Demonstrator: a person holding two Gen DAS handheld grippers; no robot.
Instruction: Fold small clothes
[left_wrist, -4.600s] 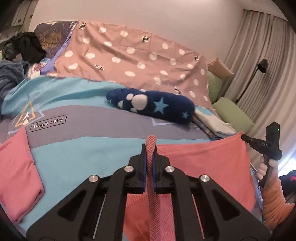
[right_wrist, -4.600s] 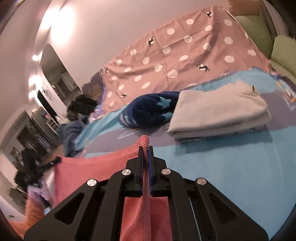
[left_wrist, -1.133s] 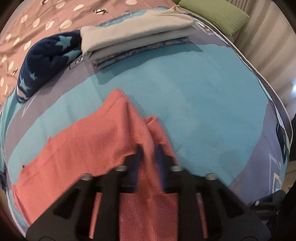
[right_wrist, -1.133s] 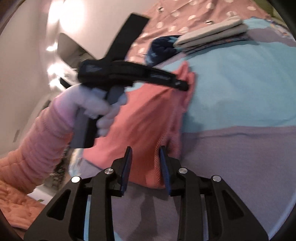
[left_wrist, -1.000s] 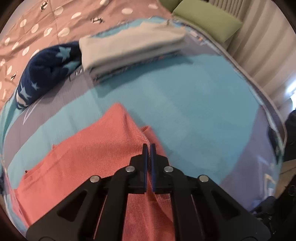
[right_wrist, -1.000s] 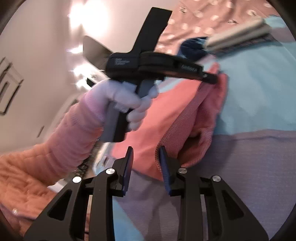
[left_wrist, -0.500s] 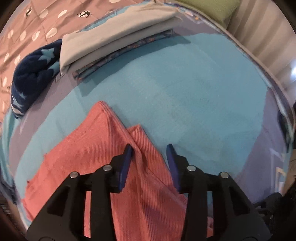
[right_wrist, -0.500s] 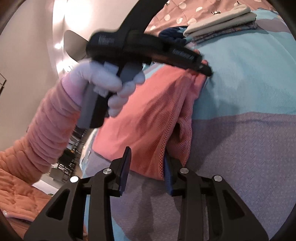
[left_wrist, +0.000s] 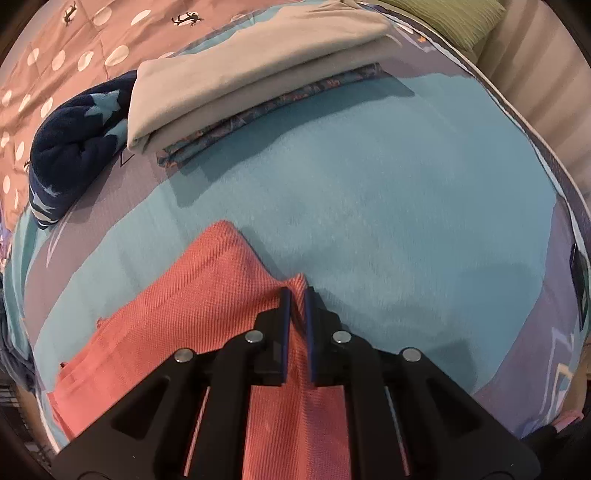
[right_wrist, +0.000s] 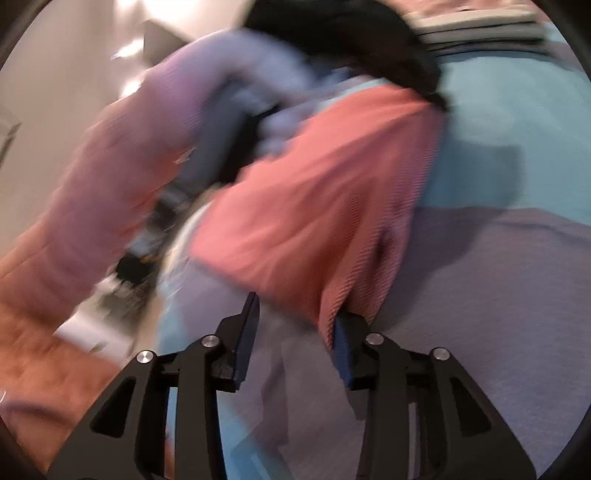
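Observation:
A coral waffle-knit garment (left_wrist: 177, 317) lies on the blue and grey bedspread (left_wrist: 369, 206). My left gripper (left_wrist: 295, 295) sits over a raised fold of it, jaws nearly closed, with cloth between them. In the blurred right wrist view, my right gripper (right_wrist: 295, 310) is open wide and the same coral garment (right_wrist: 332, 192) hangs at its right finger (right_wrist: 343, 343). The left hand and its gripper (right_wrist: 369, 44) are above the garment's far corner.
A folded beige and patterned stack (left_wrist: 251, 77) and a rolled navy star blanket (left_wrist: 74, 155) lie further back. A pink dotted quilt (left_wrist: 55, 48) is behind them. A green pillow (left_wrist: 443, 18) is at the top right. The bed edge runs down the right.
My left gripper opened, then closed most of the way onto a fold of the coral garment. My right gripper opened wider and moved fast, blurring its view.

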